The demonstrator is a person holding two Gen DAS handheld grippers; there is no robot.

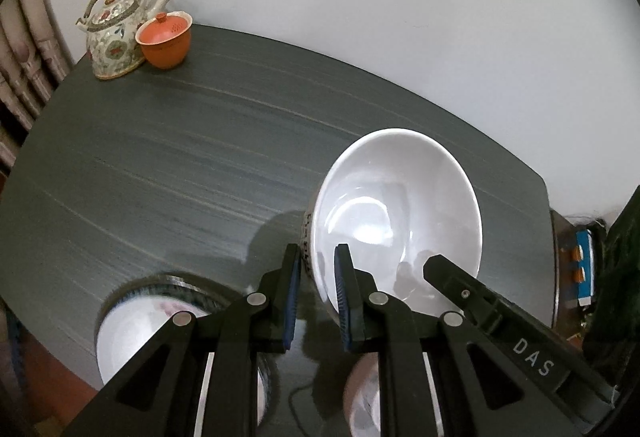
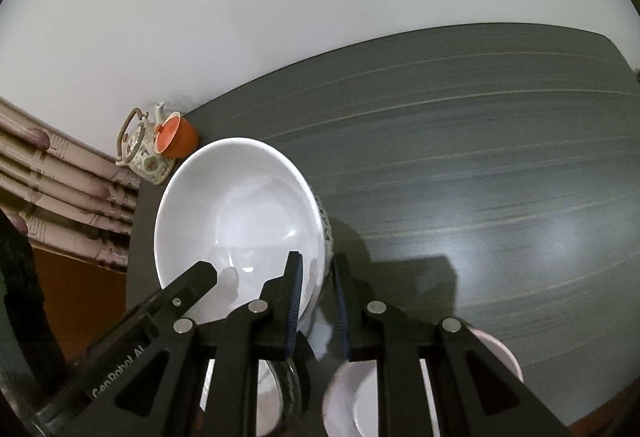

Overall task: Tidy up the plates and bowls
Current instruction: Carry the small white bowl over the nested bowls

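A large white bowl (image 1: 396, 209) with dark markings on its outer wall is held tilted above the dark table; it also shows in the right wrist view (image 2: 236, 213). My left gripper (image 1: 318, 297) is shut on its left rim. My right gripper (image 2: 316, 297) is shut on its right rim, and its black body reaches into the left wrist view (image 1: 500, 313). Below, a white bowl with a patterned rim (image 1: 132, 329) sits at the near left, and a pale pink bowl (image 2: 500, 353) sits at the near right.
The dark grey table (image 1: 180, 157) runs back to a white wall. A flowered teapot (image 1: 114, 33) and an orange lidded cup (image 1: 164, 39) stand at its far left corner. A pinkish moulded panel (image 2: 60, 189) lies beyond the table's left edge.
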